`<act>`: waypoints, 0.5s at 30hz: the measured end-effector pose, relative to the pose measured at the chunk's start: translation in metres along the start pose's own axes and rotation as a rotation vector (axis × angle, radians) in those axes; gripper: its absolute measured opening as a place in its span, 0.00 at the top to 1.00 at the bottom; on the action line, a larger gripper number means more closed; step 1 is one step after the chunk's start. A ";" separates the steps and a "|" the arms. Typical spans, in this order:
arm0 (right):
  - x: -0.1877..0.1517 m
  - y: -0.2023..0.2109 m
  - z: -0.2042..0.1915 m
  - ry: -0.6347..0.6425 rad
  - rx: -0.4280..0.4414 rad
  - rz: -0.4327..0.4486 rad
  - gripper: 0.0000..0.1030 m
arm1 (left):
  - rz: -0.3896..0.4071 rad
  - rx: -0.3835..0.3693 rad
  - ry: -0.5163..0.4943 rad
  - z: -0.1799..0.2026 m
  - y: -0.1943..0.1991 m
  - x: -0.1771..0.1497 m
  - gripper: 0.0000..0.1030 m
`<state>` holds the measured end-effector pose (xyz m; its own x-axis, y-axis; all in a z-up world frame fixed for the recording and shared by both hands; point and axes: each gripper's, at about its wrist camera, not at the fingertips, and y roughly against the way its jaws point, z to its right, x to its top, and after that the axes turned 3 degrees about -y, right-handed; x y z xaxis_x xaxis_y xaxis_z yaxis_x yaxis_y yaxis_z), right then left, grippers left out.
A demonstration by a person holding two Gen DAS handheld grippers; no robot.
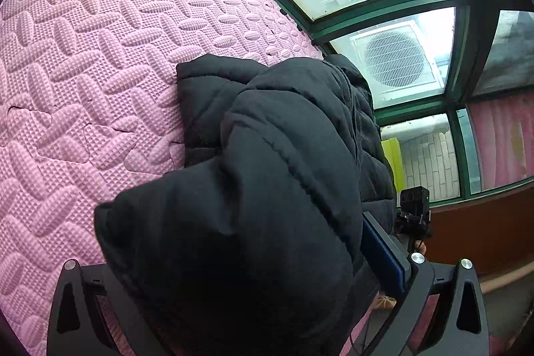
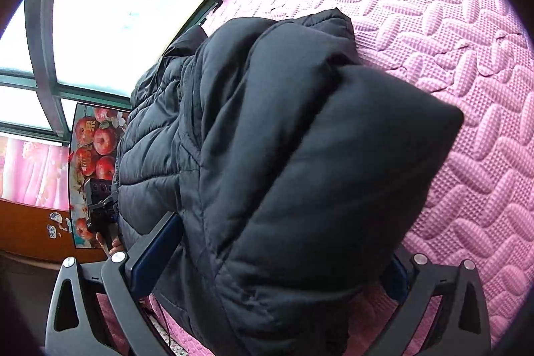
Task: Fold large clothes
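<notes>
A black quilted puffer jacket (image 1: 267, 155) lies bunched on the pink foam mat (image 1: 83, 55). My left gripper (image 1: 253, 296) is shut on a thick fold of it; one blue pad (image 1: 383, 259) shows at the right, the other finger is hidden under cloth. In the right wrist view the same jacket (image 2: 283, 155) fills the middle. My right gripper (image 2: 273, 272) is shut on another fold, with a blue pad (image 2: 157, 252) at the left. Each gripper shows in the other's view, the right one (image 1: 414, 209) and the left one (image 2: 100, 199).
The mat (image 2: 450, 55) runs up to a green-framed window (image 1: 460, 22) with an air-conditioner unit (image 1: 397, 55) outside. A brown panel (image 1: 484, 222) and pink curtain (image 1: 500, 142) stand beside it. An apple poster (image 2: 96, 149) leans at the left.
</notes>
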<state>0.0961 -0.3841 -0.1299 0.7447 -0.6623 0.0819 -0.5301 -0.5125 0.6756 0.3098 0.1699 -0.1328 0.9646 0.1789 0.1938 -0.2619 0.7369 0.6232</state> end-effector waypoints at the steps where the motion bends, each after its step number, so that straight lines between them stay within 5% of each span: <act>1: 0.002 -0.003 -0.003 0.019 -0.001 -0.013 0.00 | -0.007 0.002 -0.006 0.002 -0.002 0.002 0.00; 10: 0.004 -0.007 -0.008 0.058 -0.024 -0.060 0.00 | -0.041 0.011 -0.023 0.008 -0.014 0.010 0.00; 15: 0.006 -0.012 -0.012 0.048 0.052 -0.059 0.00 | -0.041 0.046 -0.060 0.013 -0.013 0.003 0.01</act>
<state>0.1118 -0.3754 -0.1289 0.7933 -0.6037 0.0789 -0.5041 -0.5786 0.6412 0.3157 0.1526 -0.1304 0.9712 0.1090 0.2118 -0.2250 0.7116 0.6656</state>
